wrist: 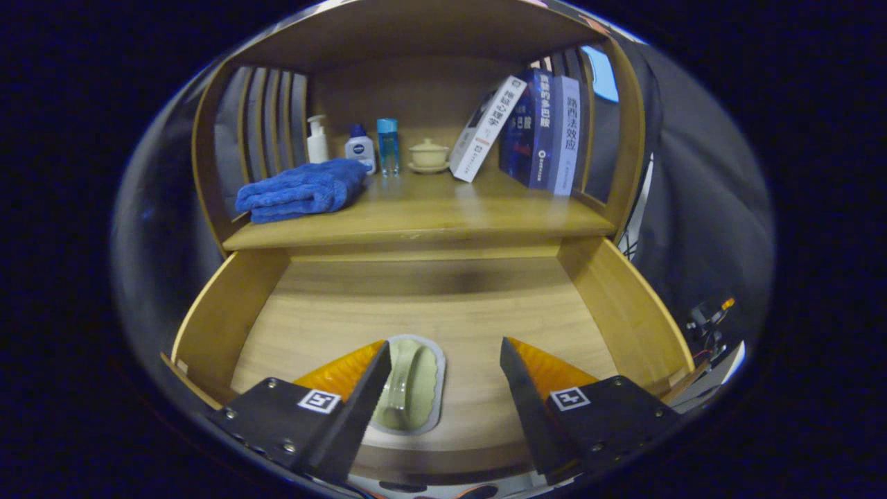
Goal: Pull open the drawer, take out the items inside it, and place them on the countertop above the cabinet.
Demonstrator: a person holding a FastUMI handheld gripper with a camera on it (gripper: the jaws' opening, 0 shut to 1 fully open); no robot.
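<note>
1. The gripper (443, 360) hangs wide open and holds nothing, spread to straddle its target.
2. A pale green oblong packet (410, 384) lies on the pulled-out wooden drawer (624, 305) floor, against the left finger.
3. Beyond, the wooden countertop (429, 211) carries a folded blue towel (301, 190), so bare wood beside it looks free for placing.

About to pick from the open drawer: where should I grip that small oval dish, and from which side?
Grip the oval dish across its narrow width, on the long side rims, coming down from above. It lies flat on the drawer floor, long axis running away from the gripper, whose open fingers sit slightly right of it, so shift left first.
</note>
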